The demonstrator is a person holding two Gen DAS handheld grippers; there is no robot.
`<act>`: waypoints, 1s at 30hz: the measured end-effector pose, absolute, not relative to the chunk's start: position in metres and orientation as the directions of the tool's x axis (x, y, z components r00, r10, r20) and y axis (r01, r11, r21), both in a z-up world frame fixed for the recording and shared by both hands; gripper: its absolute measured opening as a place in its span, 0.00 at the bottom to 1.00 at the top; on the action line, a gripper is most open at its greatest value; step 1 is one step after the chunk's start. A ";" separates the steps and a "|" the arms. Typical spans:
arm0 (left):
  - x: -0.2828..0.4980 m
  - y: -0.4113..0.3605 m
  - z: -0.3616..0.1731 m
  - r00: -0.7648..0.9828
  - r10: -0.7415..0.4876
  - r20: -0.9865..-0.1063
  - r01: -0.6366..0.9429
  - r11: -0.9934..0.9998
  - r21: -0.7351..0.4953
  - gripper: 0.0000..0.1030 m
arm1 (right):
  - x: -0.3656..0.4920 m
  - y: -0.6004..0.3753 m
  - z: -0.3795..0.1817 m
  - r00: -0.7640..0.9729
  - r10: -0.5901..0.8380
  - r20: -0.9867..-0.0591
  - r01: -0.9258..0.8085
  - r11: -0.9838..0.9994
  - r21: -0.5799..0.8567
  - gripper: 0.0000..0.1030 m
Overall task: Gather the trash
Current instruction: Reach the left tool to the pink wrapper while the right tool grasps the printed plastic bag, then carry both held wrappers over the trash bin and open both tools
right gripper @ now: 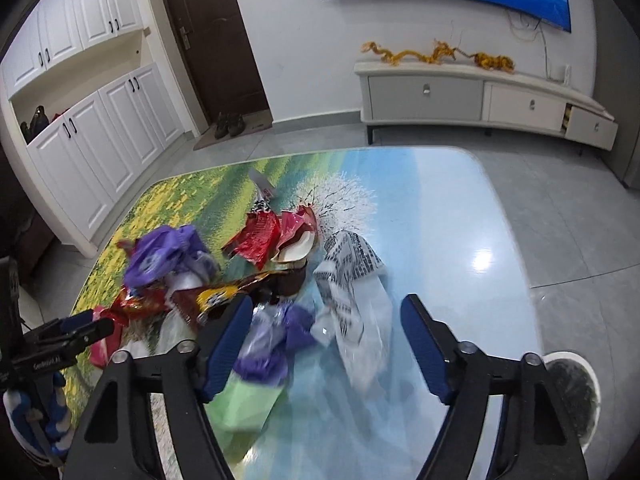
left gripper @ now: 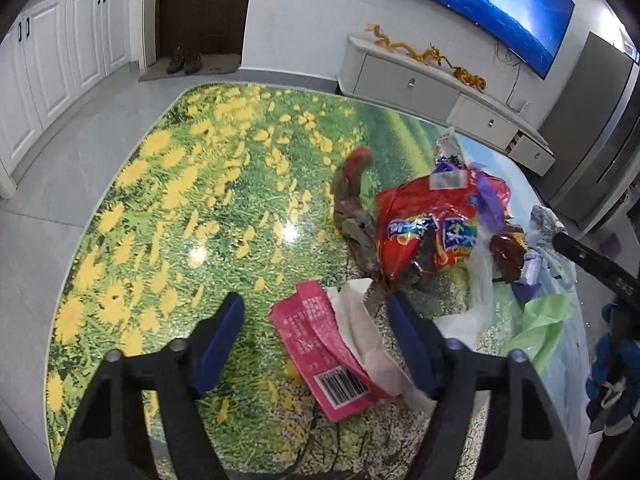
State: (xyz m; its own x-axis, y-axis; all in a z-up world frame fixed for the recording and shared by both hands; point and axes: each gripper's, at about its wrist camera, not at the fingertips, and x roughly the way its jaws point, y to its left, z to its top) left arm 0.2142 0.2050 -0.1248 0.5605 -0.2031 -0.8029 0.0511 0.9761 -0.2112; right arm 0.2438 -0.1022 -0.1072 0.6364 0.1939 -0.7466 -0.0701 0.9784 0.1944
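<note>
Left claw (left gripper: 316,312) hangs over the near part of the worktop (left gripper: 168,184), jaws partly apart, nothing gripped. Between its blue pads (left gripper: 408,336) lie a pink wrapper (left gripper: 320,344) with a barcode and a white tissue (left gripper: 360,320) overlapping the wrapper's right edge; both lie flat on the worktop, and the right pad partly covers the tissue. Cannot tell if that pad touches it.

Past the left claw, further right, sits the main trash heap: a red snack bag (left gripper: 424,224), a crumpled dark-red wrapper (left gripper: 352,184) to its left, purple scraps (left gripper: 488,196) on top, and a light green bag (left gripper: 544,320) at the near right.

Right claw (right gripper: 324,312) is also partly open and holds nothing. Under and between its pads are a purple wrapper (right gripper: 276,344) close against the left pad (right gripper: 228,344) and a white bag with black print (right gripper: 352,280) lying in the gap toward the middle. The right pad stands over bare worktop, apart from the bag. The light green bag (right gripper: 244,404) lies just below the left pad. Beyond: another purple bag (right gripper: 164,252), a red wrapper (right gripper: 260,240), and a long red-yellow snack wrapper (right gripper: 224,292) pointing toward the left pad.

A white-rimmed bin (right gripper: 576,396) stands on the floor below the worktop's right edge, just beside the right claw's arm. The left claw (right gripper: 76,328) shows at the left edge of the right-wrist view.
</note>
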 end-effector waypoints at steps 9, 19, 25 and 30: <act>0.199 0.197 -0.124 0.541 -0.232 -0.808 0.066 0.970 -0.234 0.46 | 0.256 -0.119 -0.129 0.599 0.258 -0.758 -0.055 0.958 0.283 0.41; 0.167 0.181 -0.122 0.551 -0.185 -0.814 0.074 0.982 -0.173 0.45 | 0.225 -0.119 -0.124 0.593 0.299 -0.747 -0.105 0.949 0.297 0.25; 0.157 0.184 -0.120 0.516 -0.177 -0.838 0.047 0.983 -0.179 0.34 | 0.195 -0.120 -0.119 0.587 0.313 -0.747 -0.120 0.946 0.302 0.24; 0.145 0.185 -0.115 0.495 -0.178 -0.851 0.043 0.983 -0.181 0.33 | 0.165 -0.123 -0.118 0.568 0.323 -0.757 -0.137 0.944 0.299 0.24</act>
